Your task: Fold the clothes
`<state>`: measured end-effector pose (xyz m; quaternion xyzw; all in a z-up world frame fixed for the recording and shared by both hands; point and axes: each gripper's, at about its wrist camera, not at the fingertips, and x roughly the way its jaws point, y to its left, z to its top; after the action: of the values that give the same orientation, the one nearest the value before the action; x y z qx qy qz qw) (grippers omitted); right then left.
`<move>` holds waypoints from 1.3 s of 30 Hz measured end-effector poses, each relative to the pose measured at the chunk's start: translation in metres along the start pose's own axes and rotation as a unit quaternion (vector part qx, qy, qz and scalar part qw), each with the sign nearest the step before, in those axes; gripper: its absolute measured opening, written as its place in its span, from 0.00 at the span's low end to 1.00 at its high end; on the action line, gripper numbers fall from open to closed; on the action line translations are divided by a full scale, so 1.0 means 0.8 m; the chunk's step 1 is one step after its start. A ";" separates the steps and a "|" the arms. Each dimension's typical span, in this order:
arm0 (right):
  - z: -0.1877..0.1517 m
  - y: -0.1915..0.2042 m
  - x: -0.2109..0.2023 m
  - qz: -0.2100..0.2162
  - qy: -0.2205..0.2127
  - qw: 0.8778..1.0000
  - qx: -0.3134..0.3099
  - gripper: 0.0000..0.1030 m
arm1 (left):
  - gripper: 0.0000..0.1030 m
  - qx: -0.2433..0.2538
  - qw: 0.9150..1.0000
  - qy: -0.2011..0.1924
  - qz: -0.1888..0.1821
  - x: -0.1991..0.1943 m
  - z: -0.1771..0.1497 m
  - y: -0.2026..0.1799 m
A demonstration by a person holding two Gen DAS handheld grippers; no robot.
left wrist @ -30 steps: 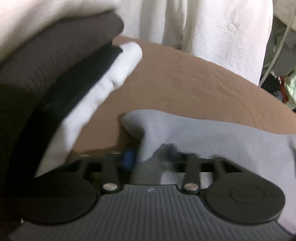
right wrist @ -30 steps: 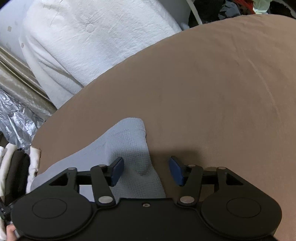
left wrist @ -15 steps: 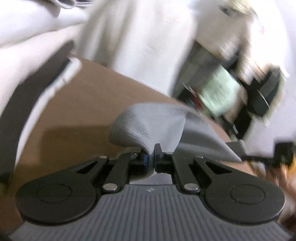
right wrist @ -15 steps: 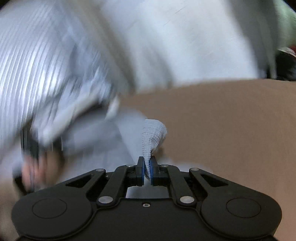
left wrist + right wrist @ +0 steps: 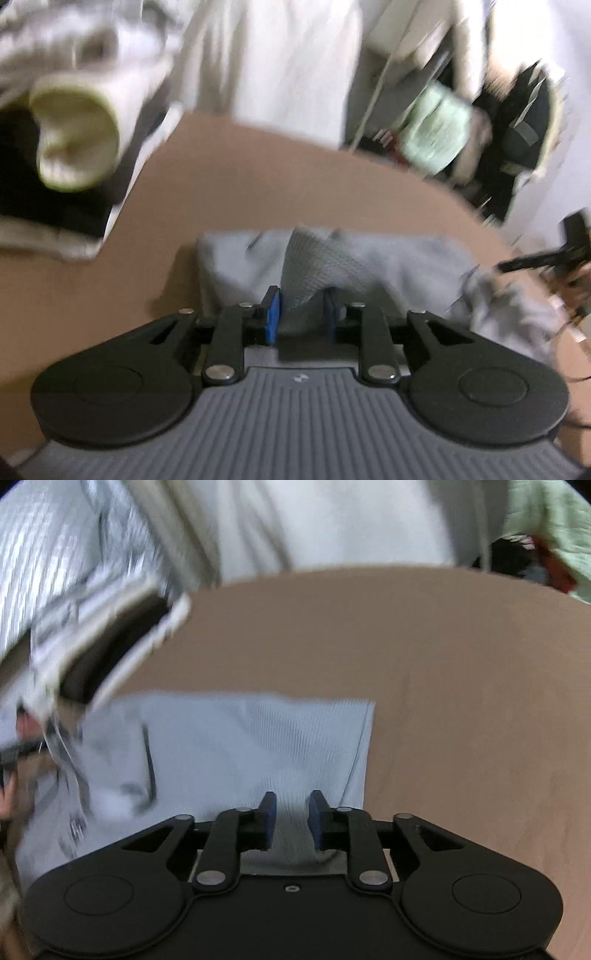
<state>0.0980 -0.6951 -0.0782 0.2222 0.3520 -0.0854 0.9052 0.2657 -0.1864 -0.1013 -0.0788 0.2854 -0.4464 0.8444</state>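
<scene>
A light grey knit garment (image 5: 240, 746) lies folded on the brown bed sheet (image 5: 443, 664), with a straight edge on its right. My right gripper (image 5: 291, 821) hovers just over its near edge; the jaws are opening and the cloth lies flat under them, unpinched. In the left wrist view a ridge of the same garment (image 5: 406, 258) stands up between the blue pads (image 5: 272, 314) of my left gripper (image 5: 301, 314). Those jaws are also opening and stand apart. Both views are blurred by motion.
A stack of folded dark and white clothes (image 5: 55, 206) sits at the left, with a cream rolled item (image 5: 74, 125) above it. A white duvet (image 5: 288, 55) lines the far edge. Pale green and dark clutter (image 5: 436, 136) lies beyond the bed. A hand (image 5: 7, 797) shows at the left edge.
Both grippers shut on corners of the grey garment, carried them across as a fold, and now have their jaws parted again. The garment lies doubled over on the sheet.
</scene>
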 end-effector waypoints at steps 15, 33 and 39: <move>0.062 0.117 0.149 -0.091 0.167 0.968 -0.163 0.42 | 0.51 0.087 0.987 0.101 0.093 0.070 -0.006 -0.044; -0.052 0.125 -0.016 -0.075 0.145 0.967 -0.194 0.43 | 0.58 0.131 0.978 0.128 0.104 0.006 -0.031 -0.042; -0.074 0.122 -0.015 -0.107 0.108 0.968 -0.202 0.43 | 0.58 0.089 0.991 0.085 0.062 0.007 -0.021 -0.037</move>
<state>0.0839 -0.5813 -0.0759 0.0039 0.4793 -0.0850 0.8735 0.2380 -0.2061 -0.1059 0.0524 0.3196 -0.4216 0.8470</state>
